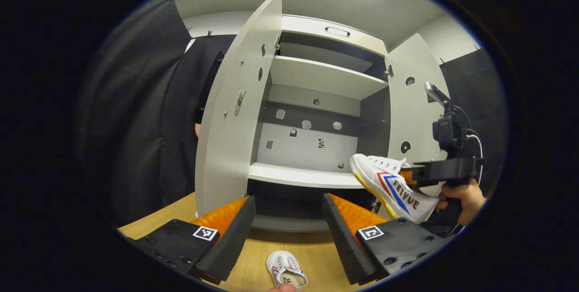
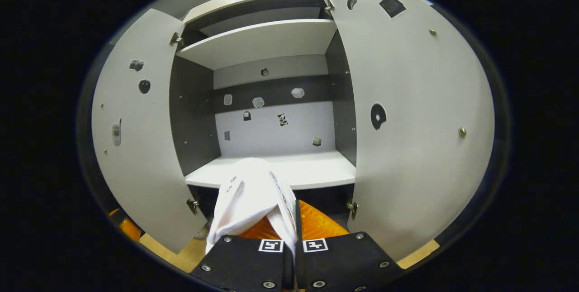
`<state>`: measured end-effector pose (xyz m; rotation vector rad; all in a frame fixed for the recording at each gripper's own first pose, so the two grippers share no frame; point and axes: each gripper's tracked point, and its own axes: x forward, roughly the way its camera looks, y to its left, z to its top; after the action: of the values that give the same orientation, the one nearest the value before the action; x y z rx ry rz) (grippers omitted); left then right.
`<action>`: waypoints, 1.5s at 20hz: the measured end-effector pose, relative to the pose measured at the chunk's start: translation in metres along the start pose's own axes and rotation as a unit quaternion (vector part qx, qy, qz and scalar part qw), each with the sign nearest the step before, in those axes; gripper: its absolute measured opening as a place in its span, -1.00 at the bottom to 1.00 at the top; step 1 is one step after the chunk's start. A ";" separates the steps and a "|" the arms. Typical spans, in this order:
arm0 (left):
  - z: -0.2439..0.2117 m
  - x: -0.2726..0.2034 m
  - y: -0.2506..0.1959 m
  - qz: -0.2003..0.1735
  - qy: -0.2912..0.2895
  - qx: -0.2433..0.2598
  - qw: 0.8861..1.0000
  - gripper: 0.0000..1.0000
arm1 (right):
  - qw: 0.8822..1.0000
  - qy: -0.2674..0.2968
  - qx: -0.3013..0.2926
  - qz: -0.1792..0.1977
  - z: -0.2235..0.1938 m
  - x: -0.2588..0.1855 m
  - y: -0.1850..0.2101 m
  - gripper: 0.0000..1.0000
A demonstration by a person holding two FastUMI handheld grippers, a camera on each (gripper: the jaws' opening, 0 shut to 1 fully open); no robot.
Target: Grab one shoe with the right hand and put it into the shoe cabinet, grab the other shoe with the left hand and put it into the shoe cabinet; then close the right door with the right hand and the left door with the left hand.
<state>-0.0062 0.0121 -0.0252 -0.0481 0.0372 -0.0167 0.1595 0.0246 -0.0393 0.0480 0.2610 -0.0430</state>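
A white shoe (image 1: 392, 186) with red and blue stripes hangs in the air in front of the open shoe cabinet (image 1: 312, 102), toe toward the middle shelf (image 1: 303, 175). My right gripper (image 1: 409, 175), held by a hand (image 1: 466, 197), is shut on it; in the right gripper view the shoe (image 2: 251, 197) rises between my right gripper's (image 2: 289, 233) closed fingers, just short of the shelf (image 2: 289, 170). The second white shoe (image 1: 286, 270) lies on the wooden floor below my left gripper (image 1: 288, 219), which is open and holds nothing. Both doors stand open: the left door (image 1: 235, 111) and the right door (image 1: 414, 111).
An upper shelf (image 1: 321, 77) and a dark lower bay (image 1: 289, 201) are also in the cabinet. Small stickers dot the back panel (image 2: 276, 124). Black cloth (image 1: 149, 115) hangs left of the cabinet. In the right gripper view the right door (image 2: 420, 115) is close by.
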 end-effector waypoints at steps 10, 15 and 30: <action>0.000 0.000 0.012 0.015 0.001 -0.004 1.000 0.93 | 0.996 0.038 -0.027 -0.075 0.056 0.198 -0.001 -0.97; -0.004 0.001 0.025 0.030 0.005 -0.003 1.000 0.94 | 0.990 0.089 -0.059 -0.089 0.022 0.247 0.001 -0.97; -0.012 0.004 0.029 0.030 0.015 -0.005 0.999 0.93 | 0.981 0.160 -0.065 -0.087 -0.015 0.265 -0.007 -0.57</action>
<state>-0.0025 0.0408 -0.0383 -0.0564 0.0690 0.0418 0.4110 0.0089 -0.1226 -0.0991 0.5891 -0.1921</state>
